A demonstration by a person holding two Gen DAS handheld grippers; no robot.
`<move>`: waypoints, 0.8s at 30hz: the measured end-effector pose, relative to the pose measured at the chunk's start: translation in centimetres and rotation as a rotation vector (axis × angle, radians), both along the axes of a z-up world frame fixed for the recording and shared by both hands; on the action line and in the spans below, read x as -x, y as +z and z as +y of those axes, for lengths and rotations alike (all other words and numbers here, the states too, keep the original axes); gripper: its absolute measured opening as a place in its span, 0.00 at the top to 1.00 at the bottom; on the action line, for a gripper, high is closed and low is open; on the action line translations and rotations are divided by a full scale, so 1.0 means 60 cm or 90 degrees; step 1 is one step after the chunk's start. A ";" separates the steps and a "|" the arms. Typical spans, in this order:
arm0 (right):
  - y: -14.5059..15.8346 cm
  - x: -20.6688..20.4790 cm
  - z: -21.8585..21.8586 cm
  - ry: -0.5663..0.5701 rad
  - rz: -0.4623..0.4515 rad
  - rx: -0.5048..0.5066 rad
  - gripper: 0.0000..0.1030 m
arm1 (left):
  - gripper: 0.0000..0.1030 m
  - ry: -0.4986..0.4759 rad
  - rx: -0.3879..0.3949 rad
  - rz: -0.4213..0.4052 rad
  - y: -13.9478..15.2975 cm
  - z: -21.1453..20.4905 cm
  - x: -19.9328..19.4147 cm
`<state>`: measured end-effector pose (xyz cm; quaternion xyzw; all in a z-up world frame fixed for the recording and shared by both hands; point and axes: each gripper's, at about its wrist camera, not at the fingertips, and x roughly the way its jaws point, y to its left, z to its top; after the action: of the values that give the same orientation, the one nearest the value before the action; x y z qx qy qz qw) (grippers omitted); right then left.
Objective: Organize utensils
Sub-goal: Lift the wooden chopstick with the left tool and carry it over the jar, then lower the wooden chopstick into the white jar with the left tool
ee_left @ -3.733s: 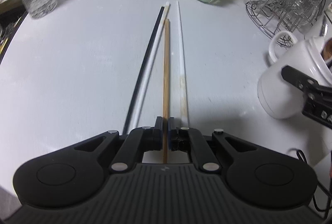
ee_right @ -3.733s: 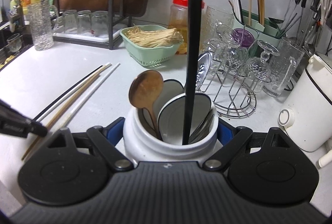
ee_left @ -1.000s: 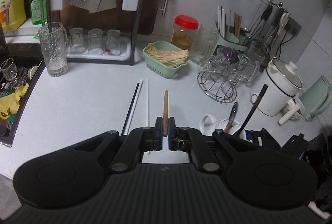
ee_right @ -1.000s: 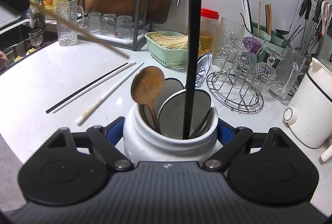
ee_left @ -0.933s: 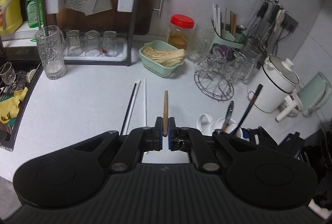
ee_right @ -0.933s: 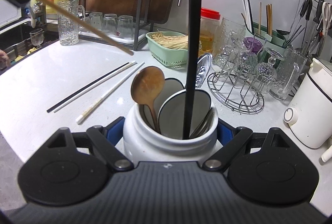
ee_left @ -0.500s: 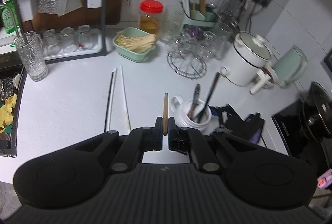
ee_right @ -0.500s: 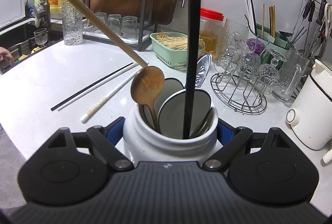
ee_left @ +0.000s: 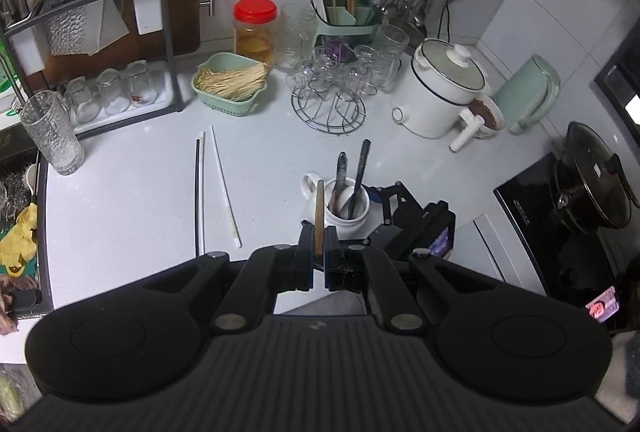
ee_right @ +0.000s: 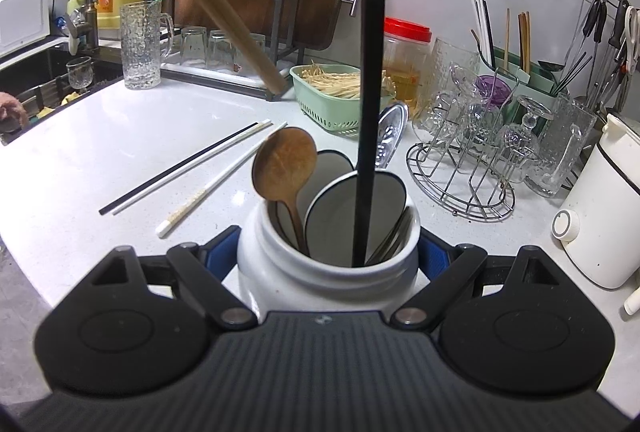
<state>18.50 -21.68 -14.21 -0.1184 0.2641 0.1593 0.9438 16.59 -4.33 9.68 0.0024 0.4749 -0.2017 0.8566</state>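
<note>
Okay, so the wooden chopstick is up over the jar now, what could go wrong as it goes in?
The white jar is already crowded with a wooden spoon, flat spoons and a tall black utensil, so the wooden chopstick may catch on them or on the rim. The left gripper holds it near one end, so it could pivot. The right gripper only brackets the jar, and a knock might tip it.

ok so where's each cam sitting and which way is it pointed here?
Left wrist: on the left gripper, raised high, looking steeply down on the counter; its fingers clamp a wooden chopstick above the white jar.
Right wrist: on the right gripper, low at counter level, looking toward the back wall; its fingers straddle the jar's sides.
Shared: jar, wooden chopstick, three loose chopsticks, green basket, glass rack; the left view also shows the right gripper.
</note>
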 end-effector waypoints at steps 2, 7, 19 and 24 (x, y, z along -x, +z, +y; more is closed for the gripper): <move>0.000 -0.001 0.000 0.001 0.001 0.001 0.11 | 0.95 -0.004 0.004 0.011 0.004 -0.003 0.001; 0.001 -0.001 0.000 0.007 0.001 0.003 0.11 | 0.95 -0.011 0.018 0.030 -0.006 -0.013 0.012; 0.000 -0.003 -0.001 0.032 0.001 0.004 0.11 | 0.95 -0.036 -0.013 0.072 -0.066 -0.037 -0.038; -0.001 -0.003 -0.001 0.031 -0.001 0.003 0.11 | 0.95 -0.060 -0.032 0.089 -0.088 -0.065 -0.064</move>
<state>18.67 -21.72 -14.25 -0.1276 0.2608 0.1815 0.9396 20.42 -8.23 4.38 0.0320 0.5376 -0.2299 0.8106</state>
